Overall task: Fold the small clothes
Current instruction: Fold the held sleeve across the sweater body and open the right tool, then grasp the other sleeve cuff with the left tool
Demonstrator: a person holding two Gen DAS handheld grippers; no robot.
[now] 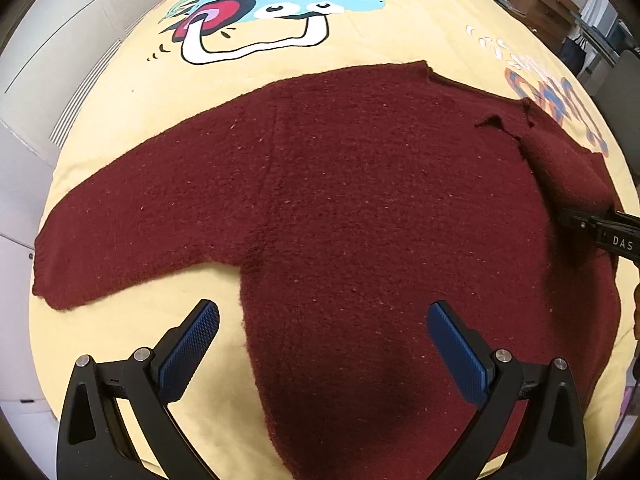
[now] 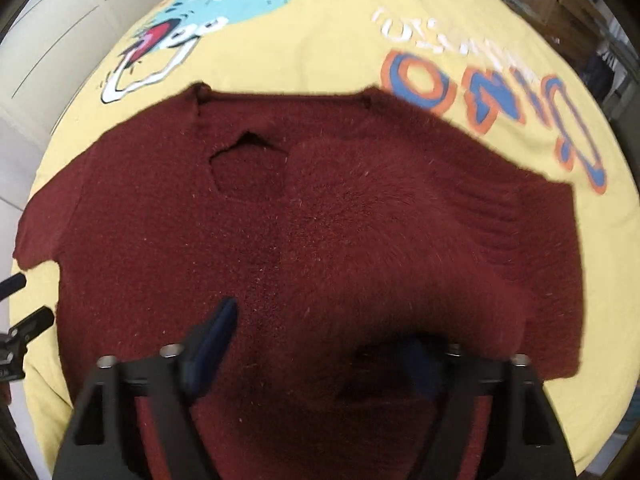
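Note:
A dark red knit sweater lies flat on a yellow printed bedsheet. Its left sleeve is spread out to the left. Its right sleeve is folded over the body, its ribbed cuff toward the right. My left gripper is open and empty, hovering over the sweater's lower left side. My right gripper stands wide over the folded sleeve; its left pad shows, and cloth drapes over the right finger. It also shows at the right edge of the left wrist view.
The sheet carries a cartoon dinosaur print and orange-blue lettering. White cabinet doors stand to the left. Cardboard boxes and clutter stand beyond the far right corner.

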